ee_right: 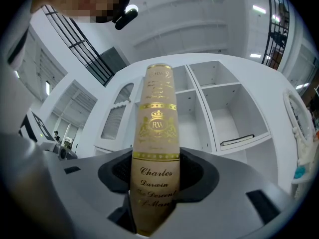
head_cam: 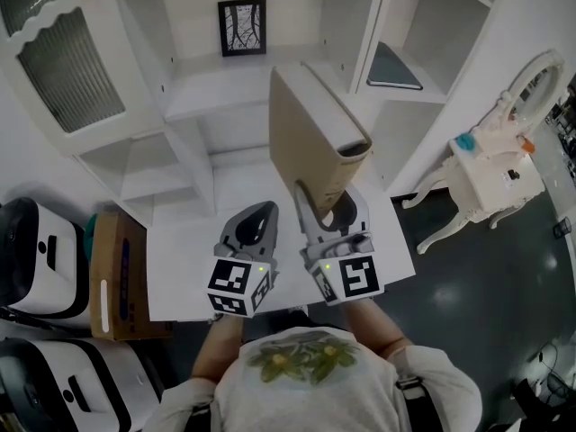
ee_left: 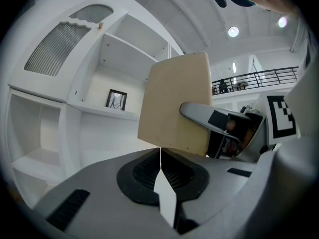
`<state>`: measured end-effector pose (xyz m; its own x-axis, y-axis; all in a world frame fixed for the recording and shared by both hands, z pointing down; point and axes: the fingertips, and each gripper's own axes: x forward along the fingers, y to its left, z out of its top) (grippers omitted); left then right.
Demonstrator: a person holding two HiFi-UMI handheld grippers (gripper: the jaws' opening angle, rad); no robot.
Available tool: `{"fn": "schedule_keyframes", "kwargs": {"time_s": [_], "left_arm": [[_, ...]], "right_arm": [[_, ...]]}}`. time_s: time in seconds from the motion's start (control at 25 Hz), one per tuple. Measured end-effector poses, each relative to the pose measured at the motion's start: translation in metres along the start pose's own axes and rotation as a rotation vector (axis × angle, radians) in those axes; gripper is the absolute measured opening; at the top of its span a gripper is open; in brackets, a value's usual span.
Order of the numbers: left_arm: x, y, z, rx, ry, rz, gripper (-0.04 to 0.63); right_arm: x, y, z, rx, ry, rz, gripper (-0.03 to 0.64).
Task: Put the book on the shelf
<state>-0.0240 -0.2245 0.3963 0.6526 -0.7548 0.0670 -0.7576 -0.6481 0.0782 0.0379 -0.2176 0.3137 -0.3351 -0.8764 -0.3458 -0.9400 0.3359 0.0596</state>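
A tan hardback book (head_cam: 310,142) stands upright in the air in front of the white shelf unit (head_cam: 225,88), and my right gripper (head_cam: 328,210) is shut on its lower end. In the right gripper view its spine (ee_right: 155,143), with gold lettering, fills the space between the jaws, and the open shelf compartments (ee_right: 219,113) lie behind it. My left gripper (head_cam: 255,228) hangs just left of the right one with nothing in it. In the left gripper view the left gripper (ee_left: 160,151) has its jaws closed together, and the book's cover (ee_left: 174,103) shows beyond them.
A framed picture (head_cam: 242,27) stands on an upper shelf. A dark book (head_cam: 393,68) lies flat in the right compartment. A white tabletop (head_cam: 180,259) is below the grippers, a cardboard box (head_cam: 117,273) to its left and a white ornate side table (head_cam: 490,174) to the right.
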Motion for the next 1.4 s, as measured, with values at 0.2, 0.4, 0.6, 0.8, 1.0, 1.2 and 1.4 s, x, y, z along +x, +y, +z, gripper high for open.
{"fn": "schedule_keyframes", "kwargs": {"time_s": [0.2,0.4,0.6,0.8,1.0,1.2,1.4], "left_arm": [[0.004,0.011,0.003,0.000,-0.001,0.014,0.032],[0.007,0.018,0.006,0.005,0.004,0.022,0.032],[0.006,0.026,0.006,0.012,0.008,0.036,0.032],[0.005,0.035,0.012,0.014,0.005,0.057,0.032],[0.008,0.040,0.016,0.017,0.003,0.064,0.032],[0.011,0.043,0.019,0.015,0.002,0.066,0.032],[0.017,0.043,0.025,0.017,-0.005,0.067,0.032]], "right_arm": [[0.012,-0.004,0.005,0.000,-0.022,0.000,0.221],[0.025,-0.008,0.013,-0.006,-0.052,-0.004,0.221],[0.037,-0.011,0.020,-0.009,-0.082,-0.004,0.221],[0.049,-0.012,0.027,-0.010,-0.100,-0.001,0.221],[0.059,-0.013,0.034,-0.013,-0.115,-0.002,0.221],[0.067,-0.015,0.040,-0.021,-0.126,-0.002,0.221],[0.076,-0.021,0.044,-0.028,-0.129,0.000,0.221]]}}
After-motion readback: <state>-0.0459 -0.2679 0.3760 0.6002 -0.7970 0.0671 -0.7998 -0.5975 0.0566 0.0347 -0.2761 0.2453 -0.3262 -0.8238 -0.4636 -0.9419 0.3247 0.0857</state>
